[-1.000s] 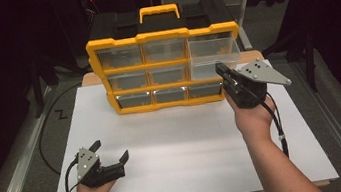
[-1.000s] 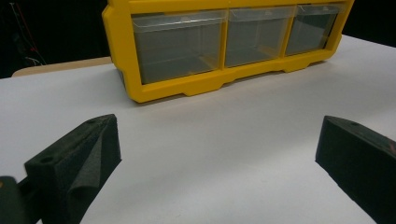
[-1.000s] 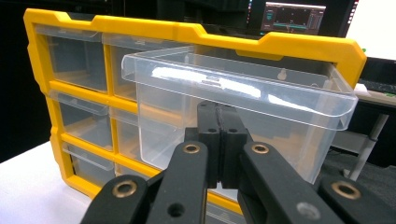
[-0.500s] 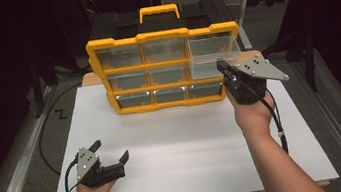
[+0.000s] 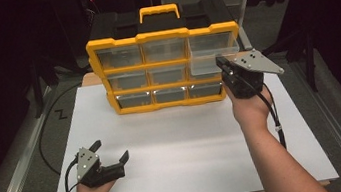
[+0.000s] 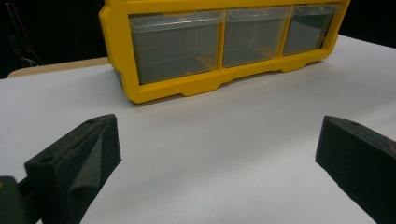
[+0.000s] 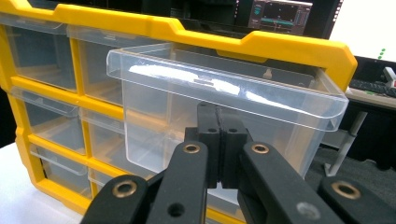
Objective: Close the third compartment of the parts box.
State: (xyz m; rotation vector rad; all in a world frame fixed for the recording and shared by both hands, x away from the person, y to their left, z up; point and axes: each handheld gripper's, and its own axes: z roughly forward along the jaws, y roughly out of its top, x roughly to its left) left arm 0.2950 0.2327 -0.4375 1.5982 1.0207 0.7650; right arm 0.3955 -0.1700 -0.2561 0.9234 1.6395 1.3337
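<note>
A yellow organizer [image 5: 163, 39] with clear drawers stands at the back of the white table top [image 5: 180, 145]. Its top right drawer [image 5: 213, 57] sticks out of the frame. My right gripper [image 5: 222, 66] is shut on the front of that drawer, just under its lip. In the right gripper view the jaws [image 7: 218, 135] press together against the clear drawer [image 7: 187, 93], with the yellow frame [image 7: 280, 44] behind. My left gripper [image 5: 110, 151] rests open on the table near the front left. The left gripper view has its jaws wide apart [image 6: 217, 140], facing the organizer's bottom row [image 6: 187, 88].
The organizer has a black top with a yellow carry handle [image 5: 159, 11]. A black cable [image 5: 46, 138] loops off the table's left side beside a metal rail [image 5: 14, 183]. A monitor [image 7: 280, 14] glows behind the organizer. White table lies between the two grippers.
My right gripper has drawn back toward the person, and the top right drawer has slid further out with it. The left gripper has stayed still.
</note>
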